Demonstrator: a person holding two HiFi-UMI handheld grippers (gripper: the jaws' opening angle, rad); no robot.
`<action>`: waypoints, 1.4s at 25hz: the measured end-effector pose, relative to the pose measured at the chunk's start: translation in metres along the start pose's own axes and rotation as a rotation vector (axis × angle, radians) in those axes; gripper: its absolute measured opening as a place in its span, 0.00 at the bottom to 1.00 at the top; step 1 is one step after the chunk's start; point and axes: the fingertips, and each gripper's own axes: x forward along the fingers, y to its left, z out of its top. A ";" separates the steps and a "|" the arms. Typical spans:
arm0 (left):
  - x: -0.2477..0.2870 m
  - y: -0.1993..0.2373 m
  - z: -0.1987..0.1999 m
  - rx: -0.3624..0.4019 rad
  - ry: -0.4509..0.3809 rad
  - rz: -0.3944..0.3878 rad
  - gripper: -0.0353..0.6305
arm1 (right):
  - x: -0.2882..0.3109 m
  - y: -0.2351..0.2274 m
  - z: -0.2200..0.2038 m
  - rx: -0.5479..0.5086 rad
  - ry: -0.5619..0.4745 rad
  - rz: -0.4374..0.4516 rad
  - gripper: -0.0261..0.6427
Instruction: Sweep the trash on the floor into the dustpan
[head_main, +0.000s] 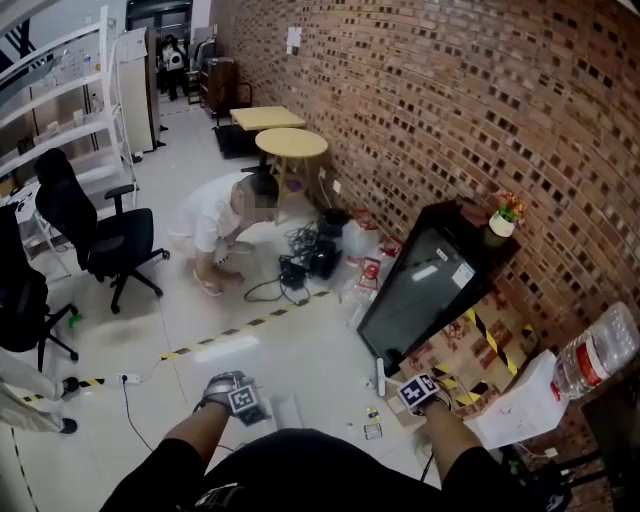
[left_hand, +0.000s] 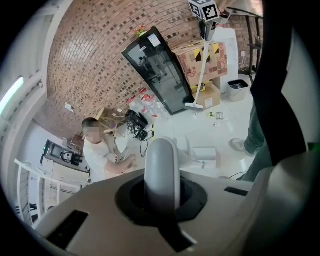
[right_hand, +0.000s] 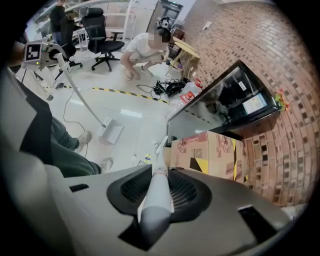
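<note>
The left gripper (left_hand: 161, 197) was clamped shut on the dustpan's handle (left_hand: 161, 165). The right gripper (right_hand: 156, 192) was closed just as tight on the broom's shaft (right_hand: 157, 175), so neither had jaws to spare. The dustpan (head_main: 286, 410) sat on the floor (head_main: 300, 350) just ahead of the person. The trash (head_main: 372, 428) (a few small scraps) lay to its right, apart from it. The broom head (head_main: 380, 376) lay just beyond the trash, at the foot of the black panel (head_main: 425, 290).

The scraps therefore sat between head and pan, nearer the right hand's tool. The stroke would likely have to run leftward and back toward the person — and the head's long edge lay roughly across that line.
</note>
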 end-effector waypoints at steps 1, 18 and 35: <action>0.001 0.000 -0.003 -0.013 0.005 0.005 0.05 | 0.005 0.003 0.000 -0.014 0.003 0.000 0.19; 0.010 0.013 -0.016 -0.066 0.006 0.067 0.05 | 0.022 0.067 0.050 -0.170 0.008 0.100 0.18; 0.012 0.000 -0.009 -0.055 -0.012 0.053 0.05 | -0.032 0.160 0.111 -0.155 -0.067 0.346 0.17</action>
